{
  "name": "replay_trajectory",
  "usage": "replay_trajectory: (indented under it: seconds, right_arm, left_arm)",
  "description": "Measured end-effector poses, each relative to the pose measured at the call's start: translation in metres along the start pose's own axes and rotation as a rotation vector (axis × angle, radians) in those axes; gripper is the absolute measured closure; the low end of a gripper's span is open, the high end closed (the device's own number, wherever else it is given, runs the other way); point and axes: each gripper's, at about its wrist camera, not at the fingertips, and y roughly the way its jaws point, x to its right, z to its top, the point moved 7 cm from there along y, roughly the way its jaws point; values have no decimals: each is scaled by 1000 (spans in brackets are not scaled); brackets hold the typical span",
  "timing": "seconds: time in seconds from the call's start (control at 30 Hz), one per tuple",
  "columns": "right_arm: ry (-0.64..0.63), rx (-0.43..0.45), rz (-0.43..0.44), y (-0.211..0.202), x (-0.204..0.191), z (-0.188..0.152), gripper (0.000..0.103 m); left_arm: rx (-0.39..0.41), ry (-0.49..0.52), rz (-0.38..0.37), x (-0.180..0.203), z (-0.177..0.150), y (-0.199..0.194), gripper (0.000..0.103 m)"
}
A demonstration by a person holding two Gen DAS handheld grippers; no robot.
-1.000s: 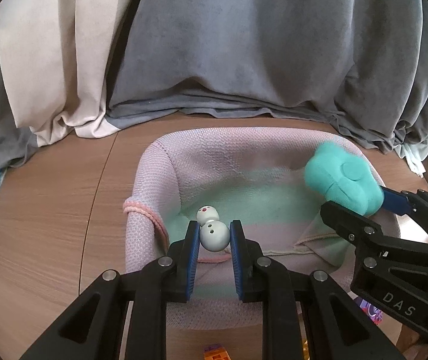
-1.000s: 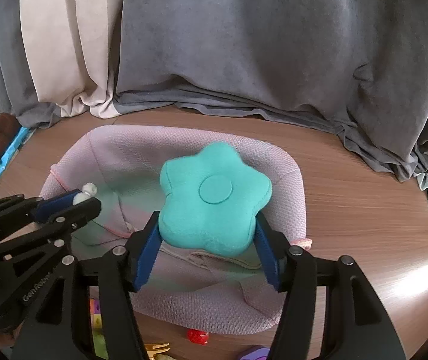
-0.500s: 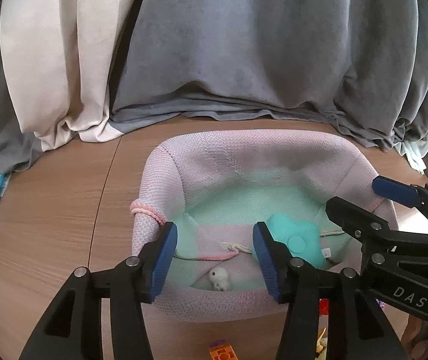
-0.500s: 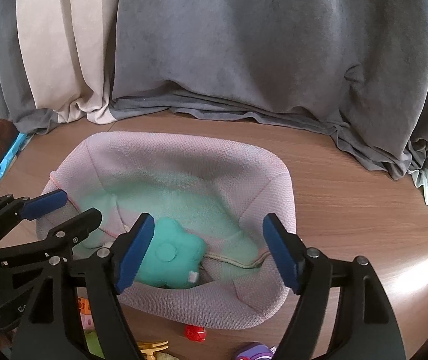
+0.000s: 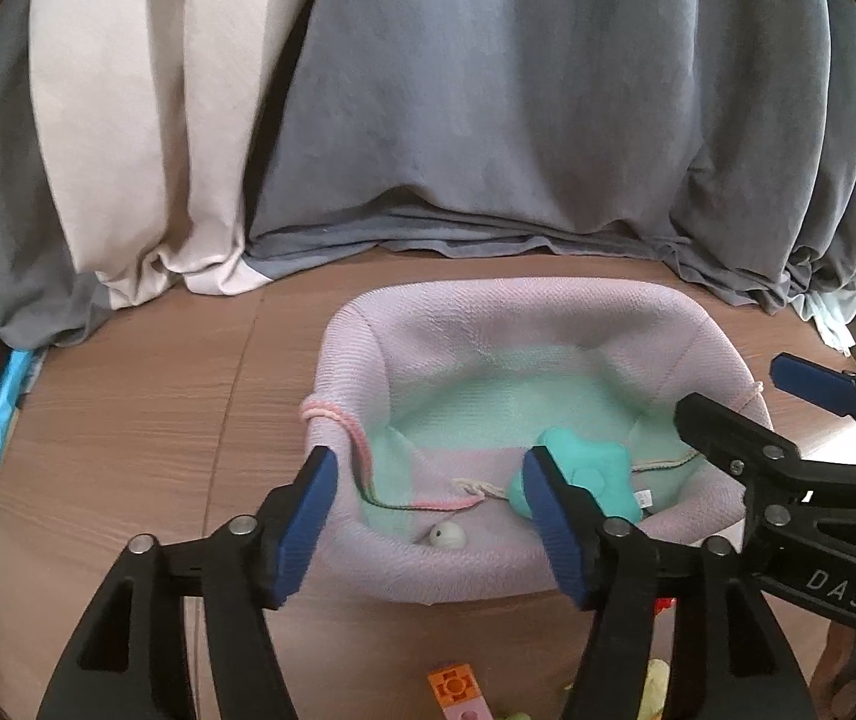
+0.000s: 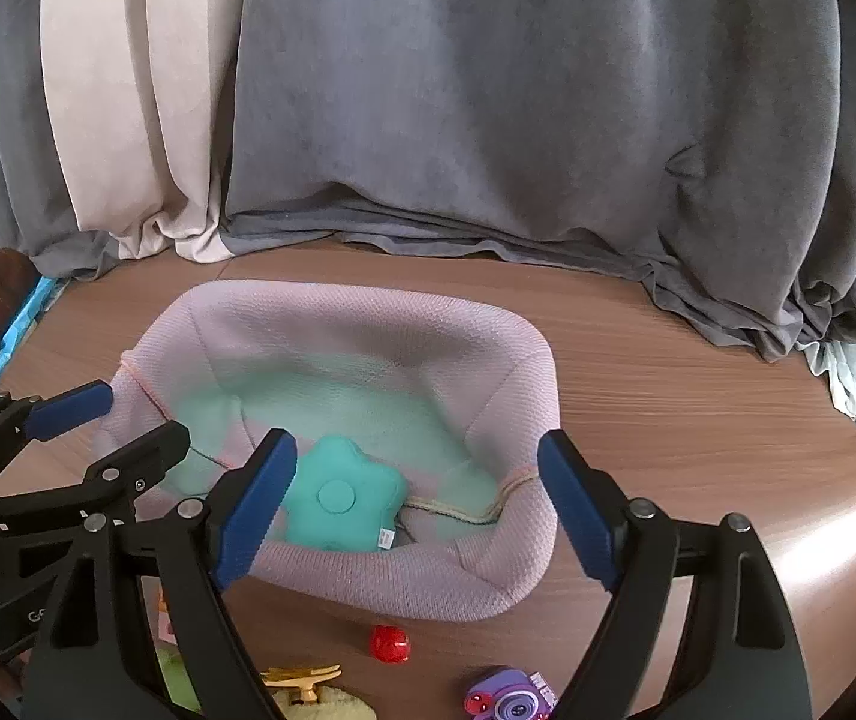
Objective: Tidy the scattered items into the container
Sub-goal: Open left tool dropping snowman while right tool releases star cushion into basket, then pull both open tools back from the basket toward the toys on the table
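Both grippers are hanging over the pink basket (image 6: 523,372), jaws apart and holding nothing.

Their jaws have just been opening; the teal star cushion (image 6: 341,495) and white snowman figure (image 5: 447,535) are lying inside the basket on the tabletop (image 6: 697,408).

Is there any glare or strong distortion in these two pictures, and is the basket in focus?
Right wrist view: bright glare on the wooden table at the right edge; the knitted basket looks sharp. Left wrist view: no comparable glare; the basket is fairly sharp too. Both views: fisheye bending, dark corners, curtains bowed.
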Motion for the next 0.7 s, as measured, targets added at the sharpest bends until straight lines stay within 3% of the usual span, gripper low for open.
replay_trajectory:
  seconds: [0.7]
  right_arm:
    - [0,32,-6,-39,-6,-4,19]
  left_arm:
    - [33,-3,5,-3,-10,-37,31]
